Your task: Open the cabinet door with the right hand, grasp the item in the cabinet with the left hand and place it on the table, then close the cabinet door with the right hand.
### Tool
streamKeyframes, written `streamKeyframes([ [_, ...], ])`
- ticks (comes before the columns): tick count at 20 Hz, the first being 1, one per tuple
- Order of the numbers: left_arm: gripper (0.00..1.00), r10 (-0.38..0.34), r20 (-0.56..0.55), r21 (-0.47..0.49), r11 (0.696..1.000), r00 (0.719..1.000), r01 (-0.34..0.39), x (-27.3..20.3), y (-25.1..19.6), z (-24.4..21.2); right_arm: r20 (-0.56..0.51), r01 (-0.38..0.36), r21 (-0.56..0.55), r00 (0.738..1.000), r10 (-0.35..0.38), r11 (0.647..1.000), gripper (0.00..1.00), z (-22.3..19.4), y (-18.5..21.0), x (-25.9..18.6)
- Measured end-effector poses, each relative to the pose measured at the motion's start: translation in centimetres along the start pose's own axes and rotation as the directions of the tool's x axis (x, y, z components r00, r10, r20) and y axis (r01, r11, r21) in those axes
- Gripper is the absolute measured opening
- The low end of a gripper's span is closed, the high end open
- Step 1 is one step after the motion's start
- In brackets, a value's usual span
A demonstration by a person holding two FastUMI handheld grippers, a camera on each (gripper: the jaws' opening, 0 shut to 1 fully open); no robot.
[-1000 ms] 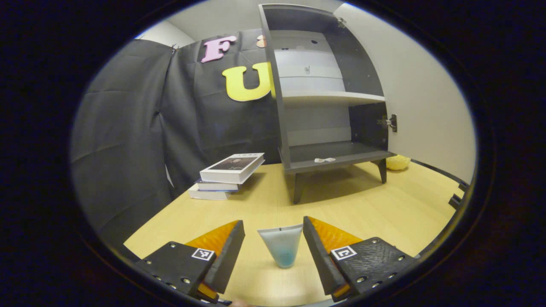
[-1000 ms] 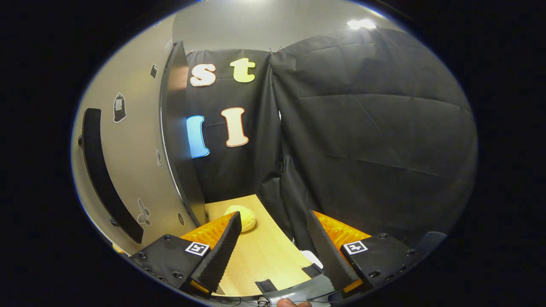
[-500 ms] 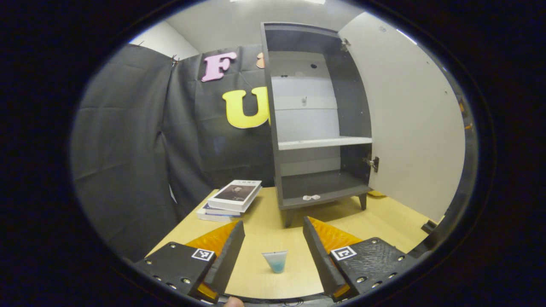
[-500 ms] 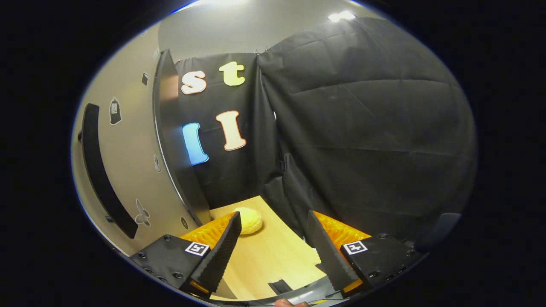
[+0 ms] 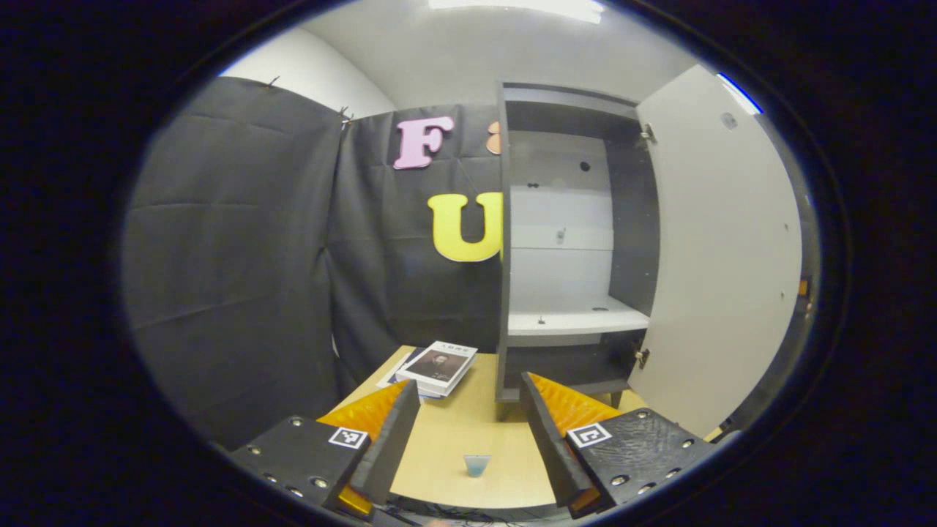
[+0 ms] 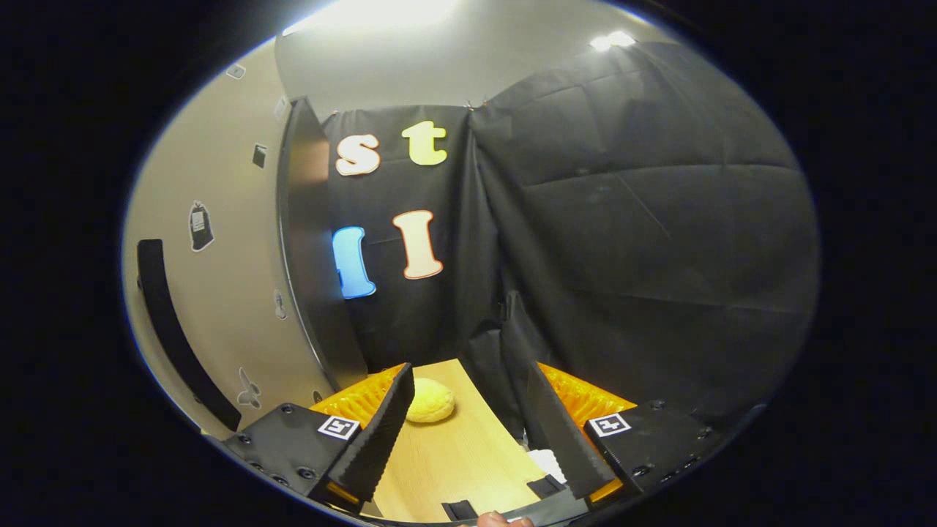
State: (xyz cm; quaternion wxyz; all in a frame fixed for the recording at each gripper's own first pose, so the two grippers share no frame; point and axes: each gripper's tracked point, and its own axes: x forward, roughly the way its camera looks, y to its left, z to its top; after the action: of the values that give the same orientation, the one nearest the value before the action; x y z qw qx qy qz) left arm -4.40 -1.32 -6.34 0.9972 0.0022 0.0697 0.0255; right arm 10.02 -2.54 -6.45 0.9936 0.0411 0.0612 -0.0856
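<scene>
Tube on counter, released.
The tube [image 5: 476, 465] stands on the counter [image 5: 468, 424], apart from the spread left gripper [image 5: 468, 432]; cabinet door [image 5: 721, 271] open.

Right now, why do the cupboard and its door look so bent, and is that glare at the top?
Left gripper view: the fisheye lens bows the cabinet and its open door; a ceiling light glares on top. Right gripper view: the door curves too, two ceiling lights flare white.
</scene>
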Motion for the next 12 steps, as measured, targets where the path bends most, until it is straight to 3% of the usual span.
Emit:
streamKeyframes([
  [3,0.83,0.050,-0.005,-0.069,0.996,0.999,-0.051,0.5,-0.1,2.1,0.016,-0.076,-0.028,0.997,0.076,0.997,0.98,1.3,1.2,-0.4],
  [4,0.83,0.070,0.008,-0.054,0.996,0.998,-0.070,0.6,0.3,2.9,0.019,-0.105,-0.038,0.994,0.106,0.994,0.93,1.8,1.8,-0.3],
  [7,0.84,0.138,0.037,0.028,0.990,0.990,-0.139,0.6,1.4,4.7,-0.004,-0.188,-0.036,0.982,0.188,0.982,0.93,3.0,3.6,0.0],
  [12,0.84,0.114,0.006,0.069,0.991,0.993,-0.114,2.5,1.1,4.1,0.040,-0.269,-0.010,0.962,0.269,0.963,0.92,5.9,6.8,-1.5],
])
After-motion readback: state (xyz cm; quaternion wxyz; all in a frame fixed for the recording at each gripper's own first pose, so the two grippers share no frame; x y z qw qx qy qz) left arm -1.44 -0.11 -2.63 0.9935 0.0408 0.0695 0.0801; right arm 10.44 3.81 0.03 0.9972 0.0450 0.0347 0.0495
